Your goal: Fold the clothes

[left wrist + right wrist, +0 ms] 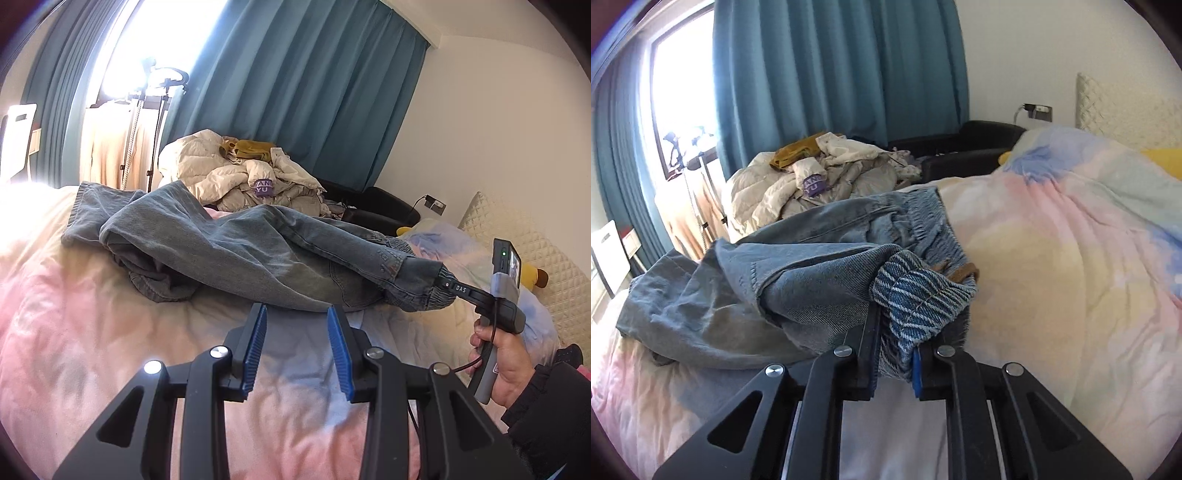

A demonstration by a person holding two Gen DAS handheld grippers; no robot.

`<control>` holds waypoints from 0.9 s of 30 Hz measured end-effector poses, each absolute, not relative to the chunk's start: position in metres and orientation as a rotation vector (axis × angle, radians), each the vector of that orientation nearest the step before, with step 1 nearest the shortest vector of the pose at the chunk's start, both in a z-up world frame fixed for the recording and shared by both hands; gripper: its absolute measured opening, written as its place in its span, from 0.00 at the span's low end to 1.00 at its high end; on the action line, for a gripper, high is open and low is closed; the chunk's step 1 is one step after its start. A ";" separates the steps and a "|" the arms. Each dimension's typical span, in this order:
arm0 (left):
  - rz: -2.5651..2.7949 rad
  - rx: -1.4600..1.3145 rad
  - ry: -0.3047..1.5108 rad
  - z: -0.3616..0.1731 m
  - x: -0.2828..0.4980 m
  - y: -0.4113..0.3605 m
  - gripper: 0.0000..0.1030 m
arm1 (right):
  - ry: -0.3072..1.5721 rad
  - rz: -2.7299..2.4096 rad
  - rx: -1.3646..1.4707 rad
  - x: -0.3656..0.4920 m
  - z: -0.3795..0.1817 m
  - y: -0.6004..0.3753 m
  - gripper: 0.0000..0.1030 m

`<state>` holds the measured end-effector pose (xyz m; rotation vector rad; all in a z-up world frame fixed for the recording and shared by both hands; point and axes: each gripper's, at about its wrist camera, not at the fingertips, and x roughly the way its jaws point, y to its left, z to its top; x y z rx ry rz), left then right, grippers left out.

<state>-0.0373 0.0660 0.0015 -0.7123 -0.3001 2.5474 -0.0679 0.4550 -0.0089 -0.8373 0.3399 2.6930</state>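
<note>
A pair of blue jeans (229, 251) lies crumpled across the pastel quilt (110, 332), legs toward the left, elastic waistband toward the right. My left gripper (297, 314) is open just in front of the jeans' near edge, with nothing between its blue pads. In the left wrist view the right gripper (448, 282), held by a hand, grips the waistband end and lifts it slightly. The right wrist view shows my right gripper (897, 328) shut on the bunched waistband of the jeans (798, 280).
A heap of cream padded clothes (236, 173) with a mustard garment lies beyond the bed, before teal curtains (314, 92). A black chair (373, 206), a wall socket (436, 204), a quilted headboard (524, 243) and a yellow plush toy (532, 277) are at the right.
</note>
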 end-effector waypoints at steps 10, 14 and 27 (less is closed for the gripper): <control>2.563 -0.717 -0.324 0.009 -0.034 0.057 0.34 | 0.657 2.349 -1.216 -0.069 -0.087 0.525 0.24; 2.574 -0.761 -0.340 0.008 -0.036 0.050 0.34 | 0.646 2.355 -1.155 -0.062 -0.069 0.522 0.38; 2.605 -0.826 -0.397 0.007 -0.041 0.029 0.34 | 0.262 2.754 -0.866 -0.062 -0.002 0.416 0.59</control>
